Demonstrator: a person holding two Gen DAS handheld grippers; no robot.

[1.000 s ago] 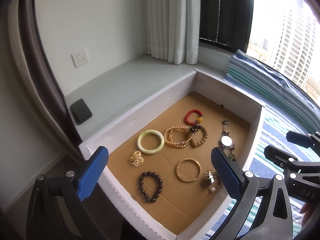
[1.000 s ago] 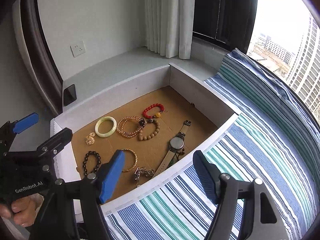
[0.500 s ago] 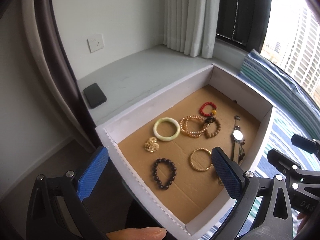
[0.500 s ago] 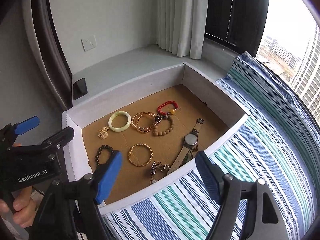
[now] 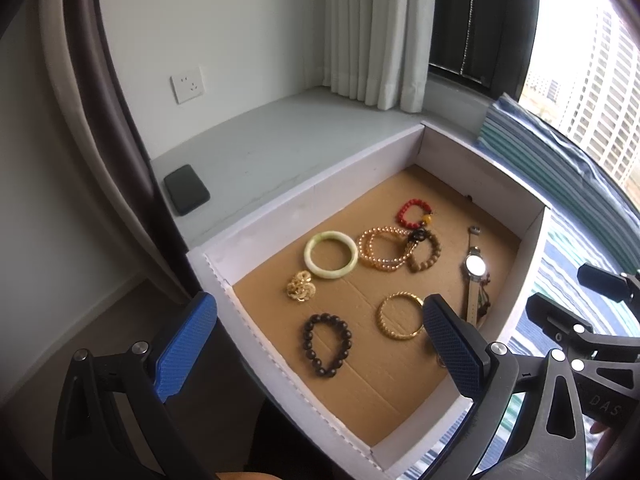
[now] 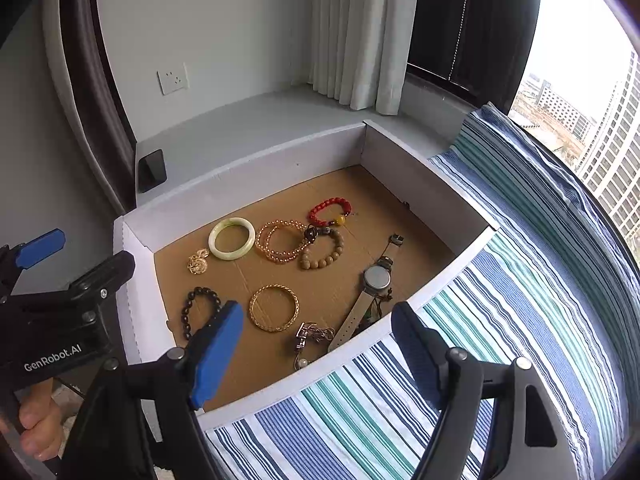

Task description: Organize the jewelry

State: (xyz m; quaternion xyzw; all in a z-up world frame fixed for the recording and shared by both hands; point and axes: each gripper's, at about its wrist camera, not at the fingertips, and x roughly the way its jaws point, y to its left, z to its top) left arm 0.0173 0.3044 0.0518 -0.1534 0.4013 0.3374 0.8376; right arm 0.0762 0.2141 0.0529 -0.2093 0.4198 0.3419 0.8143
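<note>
A: Where's the jewelry?
B: All in the white box [image 6: 256, 184], on its cardboard floor. Jade bangle [image 6: 232, 238] by gold bangle [image 6: 274, 308], watch [image 6: 376, 278] near the right wall.
A: Grippers?
B: Left gripper [image 5: 316, 344] & right gripper [image 6: 316, 346] both above the box, jaws spread wide, nothing btwn them.

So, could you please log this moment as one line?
phase: approach | left gripper: open, empty | right gripper: open, empty | jewelry: untouched in box | nearest: gold bangle
</note>
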